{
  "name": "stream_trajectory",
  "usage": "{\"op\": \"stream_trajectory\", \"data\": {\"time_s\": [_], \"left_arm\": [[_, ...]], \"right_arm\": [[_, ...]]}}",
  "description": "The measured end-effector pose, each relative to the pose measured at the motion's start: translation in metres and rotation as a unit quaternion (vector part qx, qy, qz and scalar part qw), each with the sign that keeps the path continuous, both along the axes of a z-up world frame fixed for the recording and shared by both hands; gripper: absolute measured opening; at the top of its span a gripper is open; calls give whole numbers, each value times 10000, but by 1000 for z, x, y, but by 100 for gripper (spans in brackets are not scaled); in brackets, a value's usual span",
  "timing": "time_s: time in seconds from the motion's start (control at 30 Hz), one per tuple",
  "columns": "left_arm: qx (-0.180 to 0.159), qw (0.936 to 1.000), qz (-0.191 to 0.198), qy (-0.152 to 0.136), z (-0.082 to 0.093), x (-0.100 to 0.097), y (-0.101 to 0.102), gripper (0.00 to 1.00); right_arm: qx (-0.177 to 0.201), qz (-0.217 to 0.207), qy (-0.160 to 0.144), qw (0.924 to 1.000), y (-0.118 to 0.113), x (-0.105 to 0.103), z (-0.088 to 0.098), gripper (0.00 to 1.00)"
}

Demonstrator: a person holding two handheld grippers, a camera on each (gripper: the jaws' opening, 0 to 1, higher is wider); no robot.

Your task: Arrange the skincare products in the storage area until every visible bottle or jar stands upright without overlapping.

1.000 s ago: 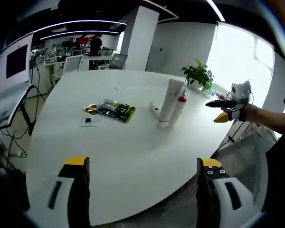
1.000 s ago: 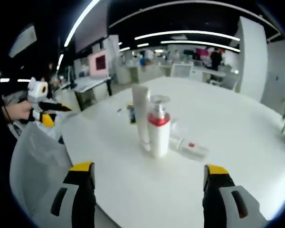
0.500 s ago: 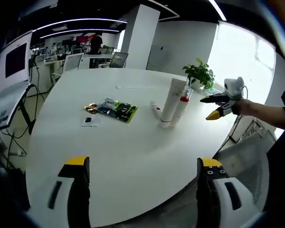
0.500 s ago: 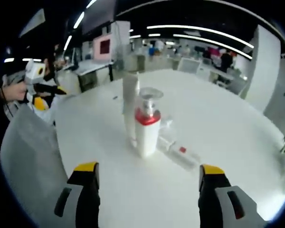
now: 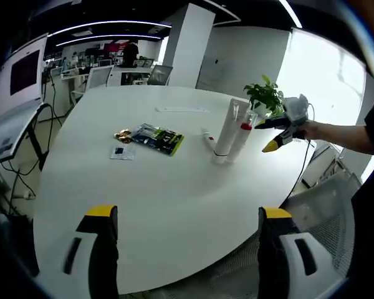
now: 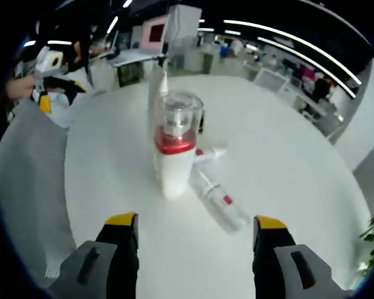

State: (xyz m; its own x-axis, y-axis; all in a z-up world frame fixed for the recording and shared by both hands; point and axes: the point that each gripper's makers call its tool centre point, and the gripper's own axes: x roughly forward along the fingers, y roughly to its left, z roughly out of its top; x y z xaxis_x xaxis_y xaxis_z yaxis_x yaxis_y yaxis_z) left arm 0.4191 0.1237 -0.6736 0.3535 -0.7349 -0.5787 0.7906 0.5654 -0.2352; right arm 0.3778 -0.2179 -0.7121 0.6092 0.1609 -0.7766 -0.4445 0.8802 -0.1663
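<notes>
White desk (image 5: 174, 187) is spread beneath both grippers. Left gripper (image 5: 184, 215) jaws are held wide apart with nothing between them, over bare desk. Right gripper (image 6: 192, 225) jaws are likewise wide apart and unloaded. Just beyond them a pump bottle (image 6: 174, 152) stands upright beside a tall tube (image 6: 156, 99); a small bottle (image 6: 219, 202) lies flat at its right. A packet (image 5: 157, 137) lies farther left.

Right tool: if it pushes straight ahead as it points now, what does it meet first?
Probably the pump bottle, standing upright between the open jaws' line of travel. The clear bottle lies just right of it, arguably nearer, so depth makes that a close call.
</notes>
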Motion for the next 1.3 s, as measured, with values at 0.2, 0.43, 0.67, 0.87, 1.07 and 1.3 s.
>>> {"op": "stream_trajectory", "data": {"time_s": [0.2, 0.43, 0.67, 0.87, 1.07, 1.3], "left_arm": [[72, 10000, 25, 51, -5, 2, 3, 88], [100, 9999, 41, 99, -9, 4, 2, 88], [131, 9998, 39, 153, -13, 5, -1, 88], [155, 9996, 84, 210, -17, 7, -2, 88], [186, 9994, 156, 261, -21, 8, 0, 88], [181, 9991, 237, 314, -25, 11, 1, 88]], "right_arm": [[-64, 147, 140, 9998, -7, 9, -8, 67], [-33, 142, 254, 9996, -16, 15, -16, 66], [-51, 204, 414, 9989, -26, 21, -26, 64], [-49, 353, 519, 9980, -29, 29, -32, 59], [-136, 454, 664, 9967, -33, 35, -44, 55], [-138, 553, 762, 9955, -35, 43, -51, 50]]}}
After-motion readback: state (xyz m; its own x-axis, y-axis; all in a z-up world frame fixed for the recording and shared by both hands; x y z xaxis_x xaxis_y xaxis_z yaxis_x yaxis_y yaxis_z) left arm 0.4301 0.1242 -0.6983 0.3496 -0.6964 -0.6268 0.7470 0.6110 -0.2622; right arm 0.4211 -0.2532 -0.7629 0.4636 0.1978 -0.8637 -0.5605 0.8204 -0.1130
